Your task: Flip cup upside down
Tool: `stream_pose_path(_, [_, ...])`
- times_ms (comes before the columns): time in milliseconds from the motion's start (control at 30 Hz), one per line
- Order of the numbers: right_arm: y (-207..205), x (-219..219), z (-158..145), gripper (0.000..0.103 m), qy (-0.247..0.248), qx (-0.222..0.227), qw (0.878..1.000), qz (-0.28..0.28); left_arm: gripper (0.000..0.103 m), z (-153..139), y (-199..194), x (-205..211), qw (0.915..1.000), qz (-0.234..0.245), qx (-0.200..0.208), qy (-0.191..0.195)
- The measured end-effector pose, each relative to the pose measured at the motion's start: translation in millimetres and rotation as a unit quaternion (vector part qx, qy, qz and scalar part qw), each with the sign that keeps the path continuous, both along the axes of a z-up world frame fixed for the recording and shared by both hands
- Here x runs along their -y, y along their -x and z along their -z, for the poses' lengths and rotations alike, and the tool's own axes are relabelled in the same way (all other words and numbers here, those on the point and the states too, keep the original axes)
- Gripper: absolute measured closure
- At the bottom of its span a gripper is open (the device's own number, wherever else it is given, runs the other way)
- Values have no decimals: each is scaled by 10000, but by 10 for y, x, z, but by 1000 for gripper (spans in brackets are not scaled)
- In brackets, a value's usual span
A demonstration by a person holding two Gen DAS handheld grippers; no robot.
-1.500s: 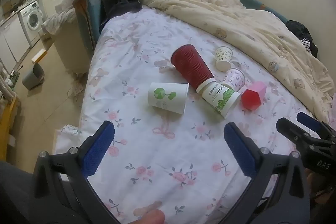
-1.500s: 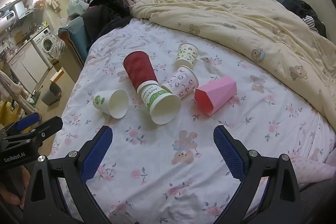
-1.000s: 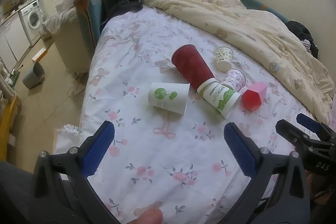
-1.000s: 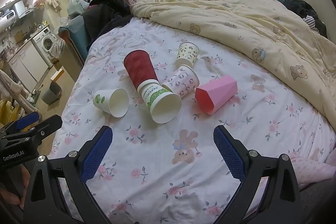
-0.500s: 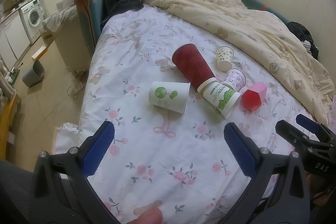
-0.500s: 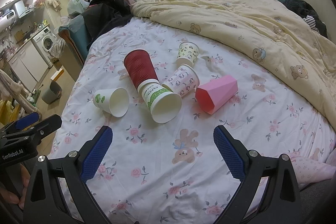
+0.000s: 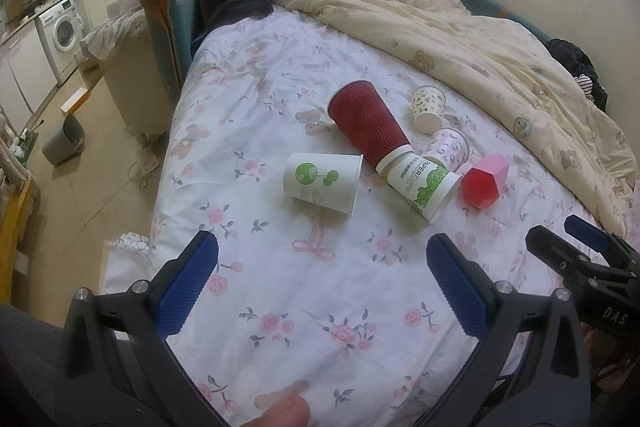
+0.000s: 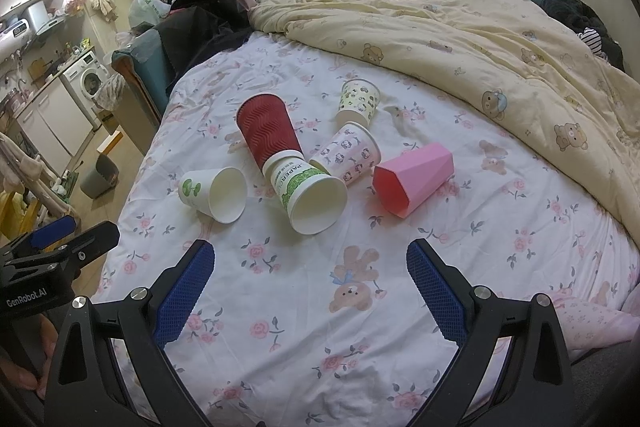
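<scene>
Left gripper [image 7: 322,257] wide apart, holding nothing, touching nothing, hanging over flowery bed sheet [image 7: 280,287]. Right gripper [image 8: 310,265] same: wide apart, nothing in it.

Six cups in bunch on sheet. White cup with green tree [image 7: 322,182] on its side, nearest left gripper. Red wavy cup [image 7: 366,123] on its side, touching green-and-white paper cup [image 7: 422,185]. Pink cup [image 7: 484,183] on its side, to right. Two small patterned cups behind.

Right view shows white tree cup's open mouth [image 8: 228,194]. Left view shows its side.

Both grippers, left gripper [image 7: 322,283] and right gripper [image 8: 310,287], have black arms, bumpy blue pads, shiny silver screws.
</scene>
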State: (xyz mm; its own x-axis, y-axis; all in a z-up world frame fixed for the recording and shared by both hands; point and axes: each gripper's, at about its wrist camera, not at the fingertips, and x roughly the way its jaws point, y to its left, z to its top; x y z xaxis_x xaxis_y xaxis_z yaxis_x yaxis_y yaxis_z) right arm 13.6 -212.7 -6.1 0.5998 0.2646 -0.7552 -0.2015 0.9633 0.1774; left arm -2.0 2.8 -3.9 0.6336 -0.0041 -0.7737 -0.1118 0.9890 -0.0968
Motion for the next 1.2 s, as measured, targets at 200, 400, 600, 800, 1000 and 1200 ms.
stream_pose_path(200, [18,-24,-3,4,13,6,10000,-7,0,8,11,-8,10000,-6,-2,2])
stream_pose_path(400, [11,-13,-5,4,11,-1,10000,-9,0,7,10,-8,10000,-7,-8,5])
stream_pose_path(600, [7,-6,-4,4,8,-1,10000,-5,0,18,21,-9,10000,14,0,26])
stream_pose_path(800, [7,-4,-3,4,10,-3,10000,-8,0,18,19,-5,10000,10,-10,26])
stream_pose_path(1000, [7,-4,-2,4,9,-6,10000,-10,0,19,20,-1,10000,8,-8,21])
stream_pose_path(1200, [7,-7,0,4,6,-9,10000,-9,0,18,18,-4,10000,10,-16,25])
